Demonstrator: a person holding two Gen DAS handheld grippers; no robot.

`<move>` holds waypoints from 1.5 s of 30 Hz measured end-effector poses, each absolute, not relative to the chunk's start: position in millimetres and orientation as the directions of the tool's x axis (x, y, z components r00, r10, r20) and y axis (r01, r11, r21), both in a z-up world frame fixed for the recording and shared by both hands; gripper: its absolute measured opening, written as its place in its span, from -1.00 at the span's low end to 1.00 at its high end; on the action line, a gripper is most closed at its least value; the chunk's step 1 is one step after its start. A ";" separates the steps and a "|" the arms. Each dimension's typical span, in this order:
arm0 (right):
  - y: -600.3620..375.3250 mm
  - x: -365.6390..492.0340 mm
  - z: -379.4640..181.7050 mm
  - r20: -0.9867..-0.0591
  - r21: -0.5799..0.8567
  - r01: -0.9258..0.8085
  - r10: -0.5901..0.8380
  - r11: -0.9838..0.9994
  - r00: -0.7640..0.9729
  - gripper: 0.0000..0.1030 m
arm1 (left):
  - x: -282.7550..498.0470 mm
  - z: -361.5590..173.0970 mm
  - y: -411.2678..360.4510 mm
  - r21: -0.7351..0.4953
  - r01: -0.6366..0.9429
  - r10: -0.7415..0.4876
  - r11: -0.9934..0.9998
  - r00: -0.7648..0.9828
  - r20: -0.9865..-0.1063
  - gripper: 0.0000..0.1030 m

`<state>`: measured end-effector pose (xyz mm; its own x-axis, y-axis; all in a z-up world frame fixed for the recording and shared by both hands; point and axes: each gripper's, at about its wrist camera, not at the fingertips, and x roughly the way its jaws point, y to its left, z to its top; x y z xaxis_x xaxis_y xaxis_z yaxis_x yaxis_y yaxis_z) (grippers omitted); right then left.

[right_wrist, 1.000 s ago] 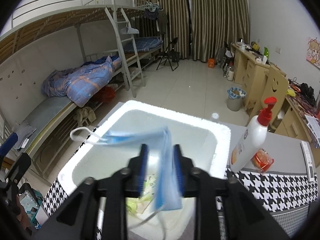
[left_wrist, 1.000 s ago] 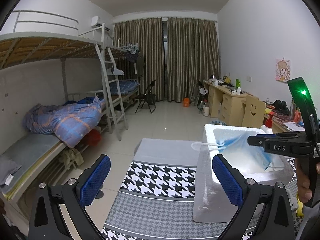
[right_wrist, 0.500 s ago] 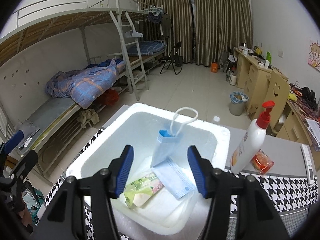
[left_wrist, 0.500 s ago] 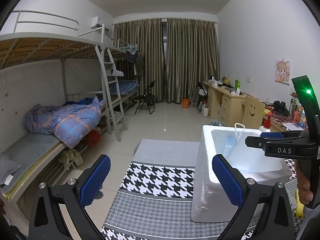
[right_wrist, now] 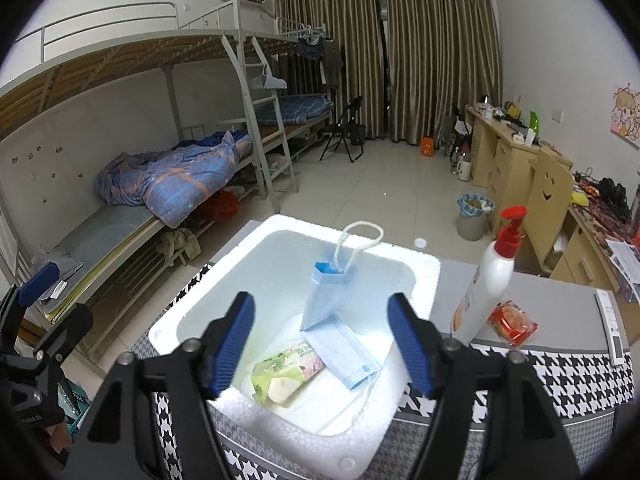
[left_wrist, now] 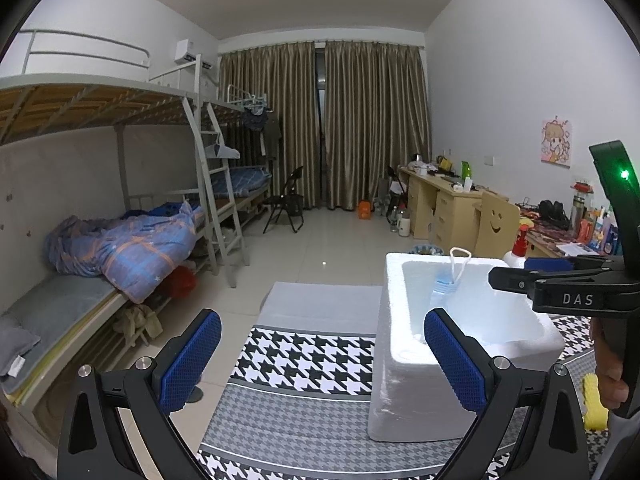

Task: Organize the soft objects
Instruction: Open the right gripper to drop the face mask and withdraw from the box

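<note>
Table (right_wrist: 560, 312) with the houndstooth cloth (left_wrist: 312, 356) carries everything. White foam box (right_wrist: 280, 228) sits on it, open top, dead centre under your right gripper (right_wrist: 322, 340).

Blue face mask (right_wrist: 336, 320) is in the box: one half flat on the floor, the other half leaning on the far wall with its ear loop poking over the rim at 12 o'clock. Green wet-wipes pack (right_wrist: 286, 372) lies on the box floor just beside it, at the mask's 8 o'clock.

Right gripper: jaws have just been opening, now spread wide, nothing between the pads. Drop looks done. Back out straight up and clear of the rim so you don't snag that loop; a nudge to fold the upright half down would be tidier.

Left gripper (left_wrist: 316, 360): jaws wide, empty, parked over the cloth at the box's 9 o'clock.

Next candidates, your call: lotion pump bottle (right_wrist: 488, 292) and red packet (right_wrist: 512, 322) at the box's 3 o'clock. Bottle isn't soft; the packet's contents I can't tell.

Hard to read: box floor is overexposed in the left view. A yellow item (left_wrist: 594, 400) is half hidden by your right hand (left_wrist: 608, 372).
</note>
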<state>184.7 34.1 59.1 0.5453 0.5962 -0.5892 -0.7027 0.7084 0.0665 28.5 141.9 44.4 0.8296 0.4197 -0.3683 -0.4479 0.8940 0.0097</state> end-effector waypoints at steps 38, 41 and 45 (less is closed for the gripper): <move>-25.6 156.6 72.5 -0.468 0.076 -0.696 0.642 0.714 0.607 0.83 | 22.0 60.6 97.5 0.012 -0.352 0.337 0.936 0.887 -0.317 0.98; -31.2 154.8 71.5 -0.461 0.076 -0.693 0.641 0.717 0.613 0.83 | 24.1 60.1 92.7 0.012 -0.341 0.327 0.940 0.891 -0.316 0.98; -38.8 153.4 70.7 -0.453 0.080 -0.688 0.641 0.721 0.620 0.83 | 26.8 60.2 87.2 0.009 -0.325 0.311 0.946 0.896 -0.317 0.98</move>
